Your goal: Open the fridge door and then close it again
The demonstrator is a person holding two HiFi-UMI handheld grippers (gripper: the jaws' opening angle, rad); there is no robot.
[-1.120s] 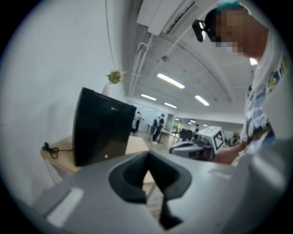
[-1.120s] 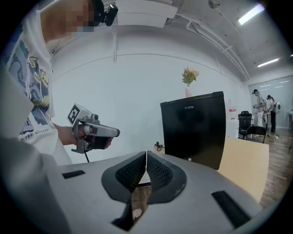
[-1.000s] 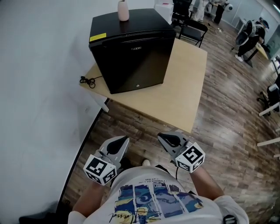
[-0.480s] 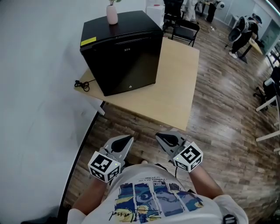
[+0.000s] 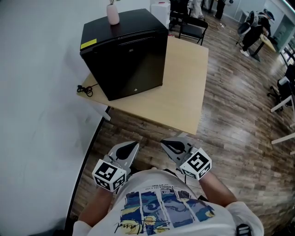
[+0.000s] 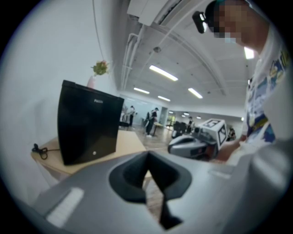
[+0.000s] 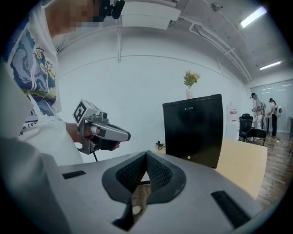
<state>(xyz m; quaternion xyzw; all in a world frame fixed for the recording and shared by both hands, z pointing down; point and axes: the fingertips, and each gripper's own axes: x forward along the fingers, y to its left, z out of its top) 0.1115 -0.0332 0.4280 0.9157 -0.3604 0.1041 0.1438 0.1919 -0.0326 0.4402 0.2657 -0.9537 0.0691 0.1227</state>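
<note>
A black mini fridge (image 5: pixel 123 57) stands on a light wooden table (image 5: pixel 184 92), its door closed and facing me. It also shows in the left gripper view (image 6: pixel 87 130) and in the right gripper view (image 7: pixel 194 130). Both grippers hang close to my torso, over the floor and well short of the table. In the head view, my left gripper (image 5: pixel 132 147) and my right gripper (image 5: pixel 166 145) point toward the fridge. In their own views, the left gripper (image 6: pixel 147 156) and the right gripper (image 7: pixel 146 157) are each shut with nothing held.
A pink vase (image 5: pixel 112 14) with a plant stands on the fridge top. A black cable (image 5: pixel 85 89) lies at the table's left corner, by the white wall (image 5: pixel 37 115). Black chairs (image 5: pixel 190 28) and people stand beyond the table. Wooden floor (image 5: pixel 239 129) stretches to the right.
The head view has shifted, so the fridge now sits a bit higher and further left. My left gripper has edged slightly toward the right one. Both grippers stay shut.
</note>
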